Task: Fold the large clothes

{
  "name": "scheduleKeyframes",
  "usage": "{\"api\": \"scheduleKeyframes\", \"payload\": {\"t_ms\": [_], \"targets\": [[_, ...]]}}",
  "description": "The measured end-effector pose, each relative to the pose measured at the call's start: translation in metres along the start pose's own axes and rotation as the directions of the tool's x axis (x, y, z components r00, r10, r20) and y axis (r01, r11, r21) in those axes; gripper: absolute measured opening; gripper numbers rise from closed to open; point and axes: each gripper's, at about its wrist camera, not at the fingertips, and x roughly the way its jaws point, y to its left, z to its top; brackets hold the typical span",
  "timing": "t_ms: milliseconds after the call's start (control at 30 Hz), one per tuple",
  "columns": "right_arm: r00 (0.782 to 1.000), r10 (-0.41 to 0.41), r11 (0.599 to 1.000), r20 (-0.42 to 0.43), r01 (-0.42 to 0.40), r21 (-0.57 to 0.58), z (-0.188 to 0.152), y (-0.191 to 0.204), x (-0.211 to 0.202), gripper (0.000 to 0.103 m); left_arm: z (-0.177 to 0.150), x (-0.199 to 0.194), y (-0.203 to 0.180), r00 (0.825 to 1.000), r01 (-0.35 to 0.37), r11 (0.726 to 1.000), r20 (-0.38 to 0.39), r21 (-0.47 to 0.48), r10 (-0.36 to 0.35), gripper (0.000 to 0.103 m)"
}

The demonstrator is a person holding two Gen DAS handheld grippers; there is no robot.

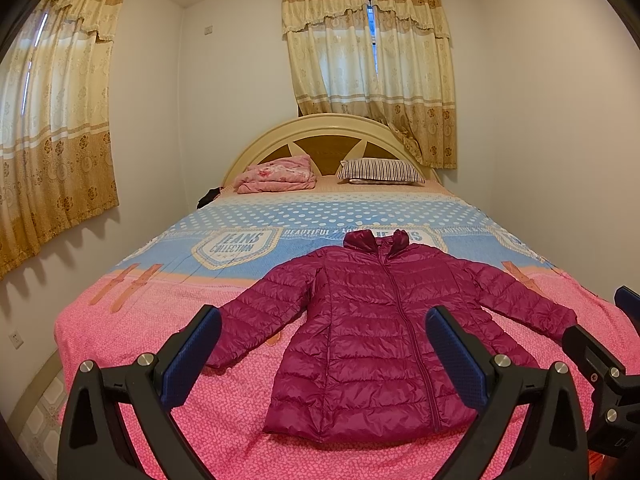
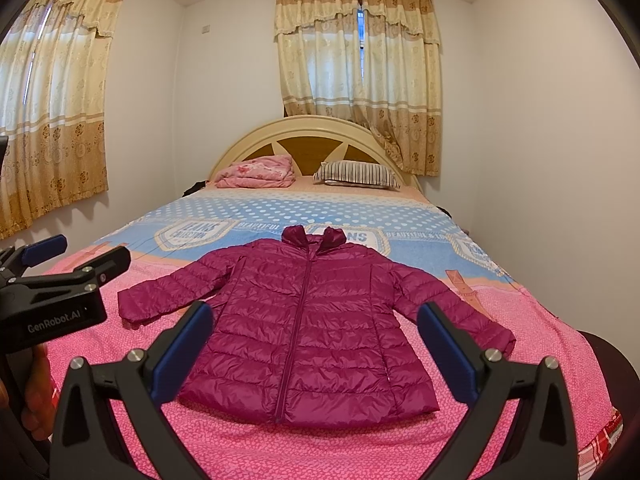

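Note:
A magenta quilted puffer jacket lies flat, front up and zipped, on the pink end of the bed, sleeves spread to both sides, collar toward the headboard. It also shows in the right wrist view. My left gripper is open and empty, held above the bed's foot, short of the jacket's hem and left sleeve. My right gripper is open and empty, also short of the hem. The left gripper's body shows at the left of the right wrist view; the right gripper's body shows at the right of the left wrist view.
The bed has a pink and blue printed cover. A folded pink blanket and a striped pillow lie by the cream headboard. Curtained windows are behind and at left. Walls stand close on both sides.

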Motion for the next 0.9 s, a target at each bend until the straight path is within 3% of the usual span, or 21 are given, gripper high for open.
{"api": "scheduleKeyframes", "payload": {"t_ms": [633, 900], "targets": [[1.0, 0.004, 1.0, -0.006, -0.004, 0.001, -0.003, 0.002, 0.0, 0.103, -0.004, 0.004, -0.001, 1.0, 0.0, 1.0, -0.008, 0.005, 0.0, 0.102], [0.998, 0.027, 0.999, -0.062, -0.025, 0.022, -0.019, -0.01, 0.027, 0.103, -0.023, 0.039, -0.003, 0.998, 0.0, 1.0, -0.066, 0.029, 0.002, 0.102]]}}
